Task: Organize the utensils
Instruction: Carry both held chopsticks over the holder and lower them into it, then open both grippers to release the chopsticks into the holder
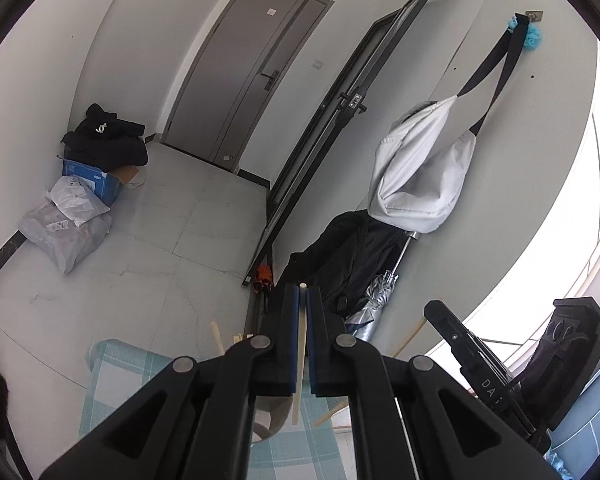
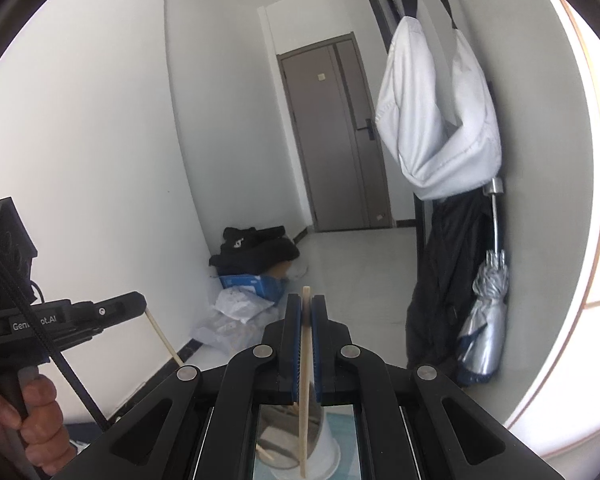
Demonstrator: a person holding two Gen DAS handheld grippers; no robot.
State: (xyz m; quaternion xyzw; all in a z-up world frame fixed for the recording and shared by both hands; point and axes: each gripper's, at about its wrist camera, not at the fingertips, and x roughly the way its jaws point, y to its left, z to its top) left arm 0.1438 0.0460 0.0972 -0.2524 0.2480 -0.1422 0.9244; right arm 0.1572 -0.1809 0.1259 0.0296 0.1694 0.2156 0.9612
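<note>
My left gripper (image 1: 302,296) is shut on a pale wooden chopstick (image 1: 301,344) that stands upright between its blue pads. Below it lie more pale sticks (image 1: 219,340) on a teal checked cloth (image 1: 116,380). My right gripper (image 2: 307,304) is shut on another wooden chopstick (image 2: 305,380), whose lower end reaches down into a white cup (image 2: 324,444) that holds other sticks. The left gripper also shows in the right wrist view (image 2: 138,304), with its chopstick (image 2: 164,338) slanting below it. The right gripper shows in the left wrist view (image 1: 434,310).
A grey door (image 1: 244,80) and a black door frame (image 1: 340,120) stand ahead. A white bag (image 2: 436,120), a dark coat (image 2: 440,280) and a silver umbrella (image 2: 488,312) hang on the right wall. Parcels and a blue box (image 1: 88,184) sit on the tiled floor.
</note>
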